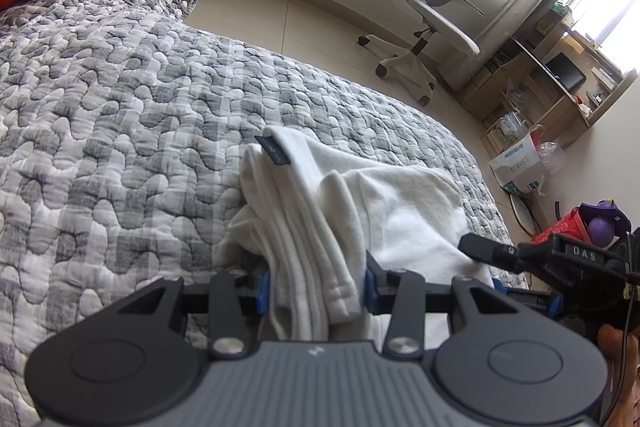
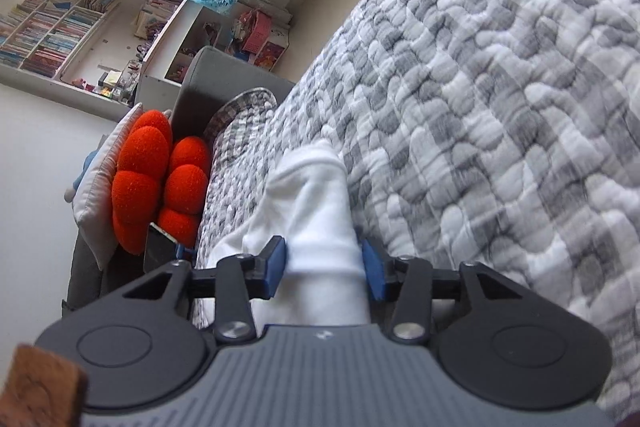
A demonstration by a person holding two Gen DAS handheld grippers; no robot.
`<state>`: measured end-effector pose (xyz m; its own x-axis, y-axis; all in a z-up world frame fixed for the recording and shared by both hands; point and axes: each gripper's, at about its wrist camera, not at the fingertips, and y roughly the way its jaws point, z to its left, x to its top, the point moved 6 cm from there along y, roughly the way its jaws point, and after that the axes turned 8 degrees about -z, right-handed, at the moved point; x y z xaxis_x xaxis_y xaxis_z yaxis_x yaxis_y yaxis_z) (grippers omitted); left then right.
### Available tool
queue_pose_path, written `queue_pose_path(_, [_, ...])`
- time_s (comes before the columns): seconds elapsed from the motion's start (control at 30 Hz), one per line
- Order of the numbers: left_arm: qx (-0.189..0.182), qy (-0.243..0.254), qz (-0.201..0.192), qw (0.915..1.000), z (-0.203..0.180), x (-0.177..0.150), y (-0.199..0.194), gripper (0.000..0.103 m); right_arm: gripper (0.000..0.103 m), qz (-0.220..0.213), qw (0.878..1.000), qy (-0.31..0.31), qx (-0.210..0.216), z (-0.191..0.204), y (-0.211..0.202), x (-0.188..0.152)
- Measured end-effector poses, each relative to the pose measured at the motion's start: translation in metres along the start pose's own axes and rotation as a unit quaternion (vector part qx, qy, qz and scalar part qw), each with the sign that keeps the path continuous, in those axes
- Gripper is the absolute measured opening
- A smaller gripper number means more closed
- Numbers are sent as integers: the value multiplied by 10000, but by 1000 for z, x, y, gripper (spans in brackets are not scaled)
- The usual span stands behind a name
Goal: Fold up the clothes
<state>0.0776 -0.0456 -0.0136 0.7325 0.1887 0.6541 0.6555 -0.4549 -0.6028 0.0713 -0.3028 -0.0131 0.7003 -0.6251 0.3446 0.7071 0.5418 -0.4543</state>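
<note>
While lying on the grey quilted bed (image 1: pixel 120 99), white garment (image 1: pixel 320 211) bunched lengthwise, long axis running away from both cameras. Left gripper (image 1: pixel 318 285) clamped on its thick folds; right gripper (image 2: pixel 324 263) pinching another bunched end.

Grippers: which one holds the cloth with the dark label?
The left gripper: the white garment it holds bears a dark label; the right gripper view shows only plain white cloth.
</note>
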Motion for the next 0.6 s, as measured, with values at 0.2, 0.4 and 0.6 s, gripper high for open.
queue_pose_path(0.2, [2,-18,-8,10000,0,0,-1,43,48,258,9996,-101,-57,2,-10,-15])
queue_pose_path(0.4, [8,-25,6,10000,1,-1,0,43,44,343,9977,-557,-175,11,-10,-25])
queue_pose_path(0.6, [23,-28,20,10000,0,2,2,44,36,262,9949,-902,-372,17,-4,-29])
